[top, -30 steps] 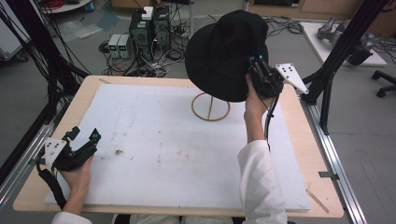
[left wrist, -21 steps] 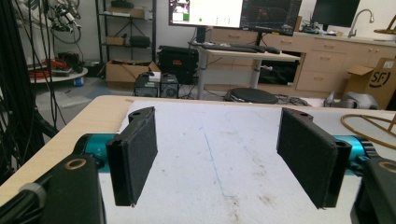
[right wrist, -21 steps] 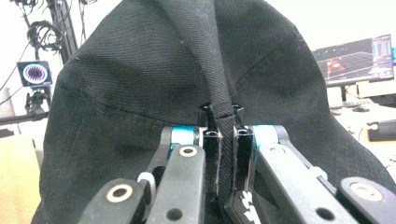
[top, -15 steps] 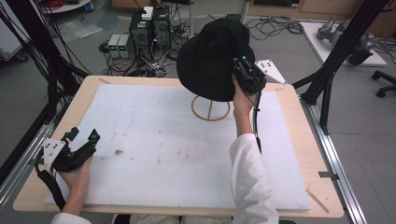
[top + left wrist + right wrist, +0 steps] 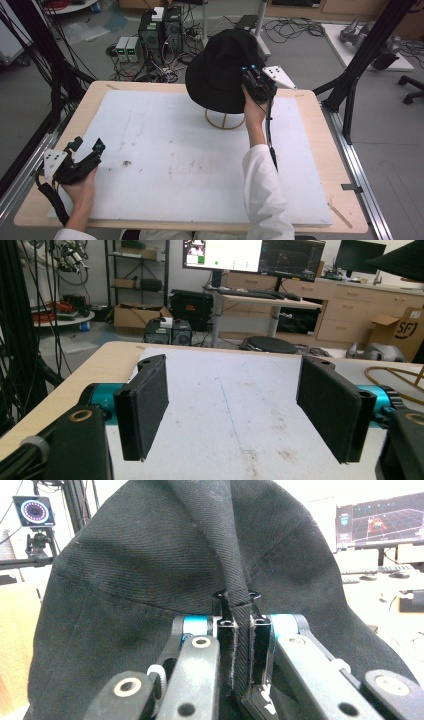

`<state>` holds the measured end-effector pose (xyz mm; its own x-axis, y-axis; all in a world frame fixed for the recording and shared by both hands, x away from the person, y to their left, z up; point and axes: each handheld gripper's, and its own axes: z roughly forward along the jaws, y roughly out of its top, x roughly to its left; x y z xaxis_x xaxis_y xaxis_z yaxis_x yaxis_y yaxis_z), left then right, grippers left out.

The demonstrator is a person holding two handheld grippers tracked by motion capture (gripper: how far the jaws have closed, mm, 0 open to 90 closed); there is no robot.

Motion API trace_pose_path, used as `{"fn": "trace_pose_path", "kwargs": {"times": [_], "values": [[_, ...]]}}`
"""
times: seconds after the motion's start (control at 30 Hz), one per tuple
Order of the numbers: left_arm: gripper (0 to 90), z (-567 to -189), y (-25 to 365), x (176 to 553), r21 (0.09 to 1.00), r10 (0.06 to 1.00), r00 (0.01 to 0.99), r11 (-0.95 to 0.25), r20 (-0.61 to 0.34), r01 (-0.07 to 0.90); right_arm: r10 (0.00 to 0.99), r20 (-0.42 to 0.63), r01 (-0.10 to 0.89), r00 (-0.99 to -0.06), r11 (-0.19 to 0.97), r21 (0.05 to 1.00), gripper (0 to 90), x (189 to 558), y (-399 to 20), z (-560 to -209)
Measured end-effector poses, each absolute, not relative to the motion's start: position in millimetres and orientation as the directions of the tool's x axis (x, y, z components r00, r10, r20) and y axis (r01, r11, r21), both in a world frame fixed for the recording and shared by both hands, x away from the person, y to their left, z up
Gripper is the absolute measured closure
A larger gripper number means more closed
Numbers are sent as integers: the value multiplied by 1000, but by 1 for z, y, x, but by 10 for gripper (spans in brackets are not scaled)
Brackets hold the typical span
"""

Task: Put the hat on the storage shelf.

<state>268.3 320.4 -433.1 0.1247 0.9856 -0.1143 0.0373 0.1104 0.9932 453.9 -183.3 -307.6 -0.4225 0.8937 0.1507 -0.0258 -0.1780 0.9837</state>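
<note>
High view: right gripper [image 5: 251,80] moved left and lower than second ago, black hat [image 5: 220,70] carried with it, now hanging over wire stand [image 5: 224,120] at far side of white mat [image 5: 200,165]. Left gripper [image 5: 86,150] unchanged, resting at near-left mat edge.

Left gripper view: jaws wide apart, nothing between; stand ring [image 5: 395,382] at right edge.

Right gripper view: jaws pressed together on fold of hat brim [image 5: 240,595]; hat cloth blocks most of room behind.

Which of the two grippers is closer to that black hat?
The right. The right gripper has its fingers pinched on a fold of the black hat, over the wire stand. The left gripper rests open at the table's near left corner, far from it.
</note>
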Motion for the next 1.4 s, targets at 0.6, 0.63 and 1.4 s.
{"fn": "trace_pose_path", "kwargs": {"times": [0.6,0.63,1.4], "values": [[289,-434,320,269,993,985,127,111,-115,43,870,175,9,-460,-193,981,854,450,-190,-313],[290,-433,320,269,993,985,128,110,-115,42,868,178,11,-463,-195,981,854,449,-191,-313],[290,-434,320,270,993,985,128,115,-120,40,864,189,34,-466,-196,980,628,443,-191,-312]]}}
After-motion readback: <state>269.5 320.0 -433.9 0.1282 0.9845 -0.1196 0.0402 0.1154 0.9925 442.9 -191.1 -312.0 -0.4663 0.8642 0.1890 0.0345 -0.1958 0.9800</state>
